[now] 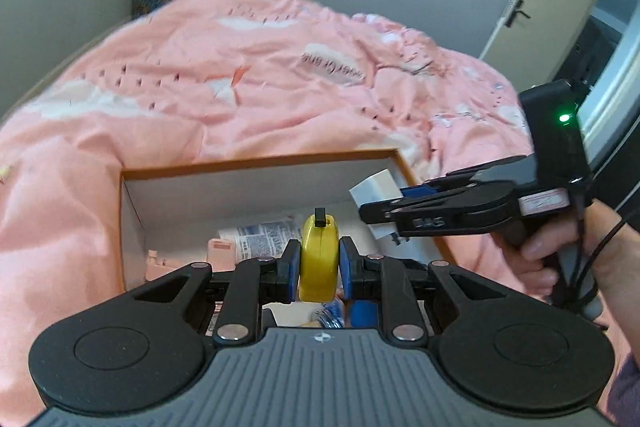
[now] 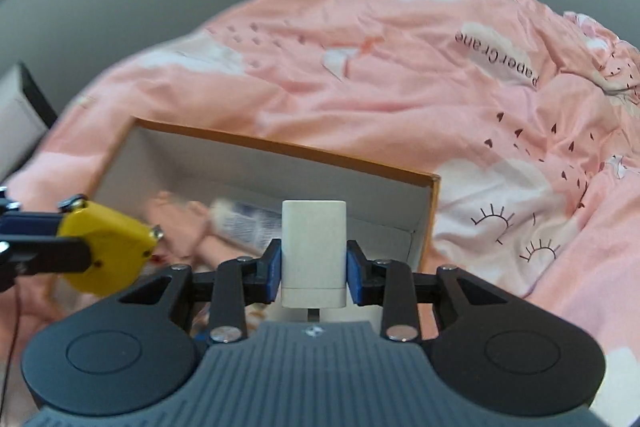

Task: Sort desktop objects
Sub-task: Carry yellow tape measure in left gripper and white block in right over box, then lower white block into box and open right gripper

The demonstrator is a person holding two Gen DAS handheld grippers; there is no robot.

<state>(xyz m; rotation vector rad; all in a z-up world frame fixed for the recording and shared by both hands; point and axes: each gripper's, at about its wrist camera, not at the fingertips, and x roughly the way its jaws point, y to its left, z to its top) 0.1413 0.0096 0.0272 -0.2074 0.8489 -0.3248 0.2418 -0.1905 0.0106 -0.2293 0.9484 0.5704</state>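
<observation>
A yellow plastic tape measure (image 1: 319,259) is being pinched between the blue pads of the left claw (image 1: 319,265), edge-on, its black tab pointing up. A white rectangular plastic charger block (image 2: 314,253) is being gripped upright in the right claw (image 2: 314,267), pads pressing on both sides. Both items are being held in the air above an open cardboard box with an orange rim and white inner walls (image 1: 256,163), which is sitting on a bed covered by a pink printed quilt (image 1: 260,67).

Several things are already lying inside the box: a printed blue-and-white packet (image 1: 266,239), something pink (image 1: 160,265), and blue items (image 1: 332,311) partly hidden under the left claw. These cannot be identified further.

Progress is being judged as midway or later: some objects are sorted into the box, two more are in hand and not yet dropped. No counter is in view, so what is left to collect cannot be told. A person's hand (image 1: 560,259) is seen holding the right claw's handle.
</observation>
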